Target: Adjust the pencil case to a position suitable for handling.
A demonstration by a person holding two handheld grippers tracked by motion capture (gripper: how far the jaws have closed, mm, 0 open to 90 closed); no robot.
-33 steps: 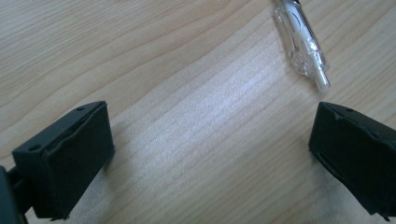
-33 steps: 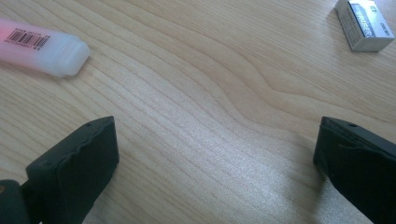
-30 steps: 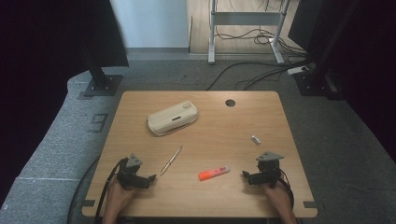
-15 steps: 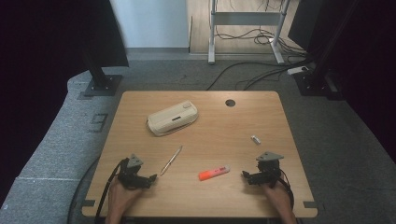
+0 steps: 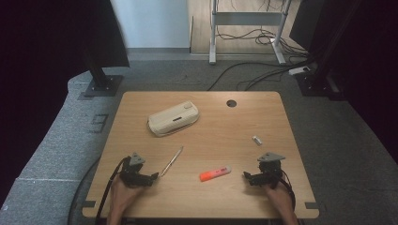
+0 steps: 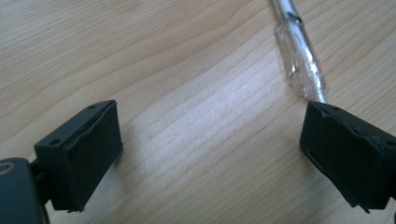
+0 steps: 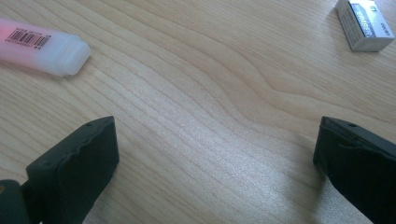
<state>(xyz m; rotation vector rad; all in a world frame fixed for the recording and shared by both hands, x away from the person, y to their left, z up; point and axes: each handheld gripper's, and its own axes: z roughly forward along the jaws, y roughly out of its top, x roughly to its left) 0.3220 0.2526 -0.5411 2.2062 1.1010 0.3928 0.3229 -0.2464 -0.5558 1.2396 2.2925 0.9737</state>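
On the light wooden table (image 5: 211, 136) the left gripper (image 5: 152, 178) rests near the front edge, at about 7 o'clock from the table's middle, with its black jaws spread wide and nothing between them; they have just been closing a little. A clear plastic pen (image 5: 172, 161) lies slanted just beside that gripper, its lower tip close to the jaw ends; in the left gripper view the pen (image 6: 299, 51) runs toward 12 o'clock from just above the right-hand jaw, seemingly not gripped. The right gripper (image 5: 246, 176) sits at about 5 o'clock, jaws likewise spread apart over bare wood. An orange highlighter with a whitish cap (image 5: 215, 173) lies between the two grippers, at 9 o'clock from the right one. A small white-and-grey eraser block (image 5: 256, 139) lies at 12 o'clock from the right gripper, well apart. A cream zipped pencil case (image 5: 173, 118) lies at about 11 o'clock from the middle.
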